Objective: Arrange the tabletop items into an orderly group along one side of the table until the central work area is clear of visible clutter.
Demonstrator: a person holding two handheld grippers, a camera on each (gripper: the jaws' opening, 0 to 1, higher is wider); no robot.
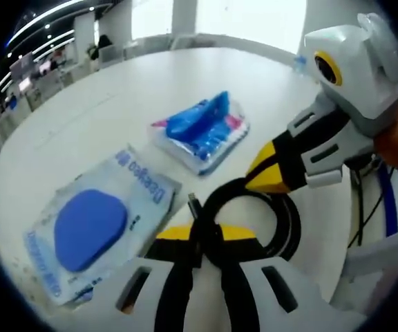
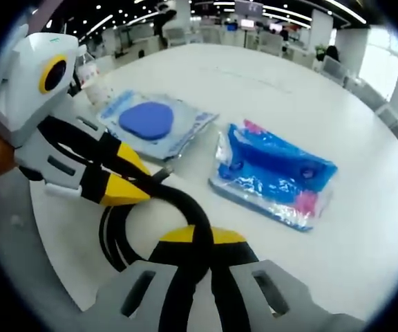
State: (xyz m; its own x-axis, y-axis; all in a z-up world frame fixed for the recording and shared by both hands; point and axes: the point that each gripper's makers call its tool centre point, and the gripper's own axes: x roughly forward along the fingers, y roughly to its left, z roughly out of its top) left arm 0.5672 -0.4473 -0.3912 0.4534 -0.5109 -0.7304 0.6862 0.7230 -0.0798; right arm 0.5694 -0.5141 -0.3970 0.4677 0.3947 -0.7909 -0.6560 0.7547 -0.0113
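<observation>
On the round white table (image 1: 102,104), the left gripper view runs from a flat crinkled packet (image 1: 99,221) holding a smooth blue oval, past a glossy blue pouch (image 1: 202,131) with pink marks, to a coiled black cable (image 1: 254,221) near the table's edge. The left gripper (image 1: 206,242) pinches the rubbery coil; the right gripper (image 2: 202,242) clamps it too. The cable's far loop is cut off below.
</observation>
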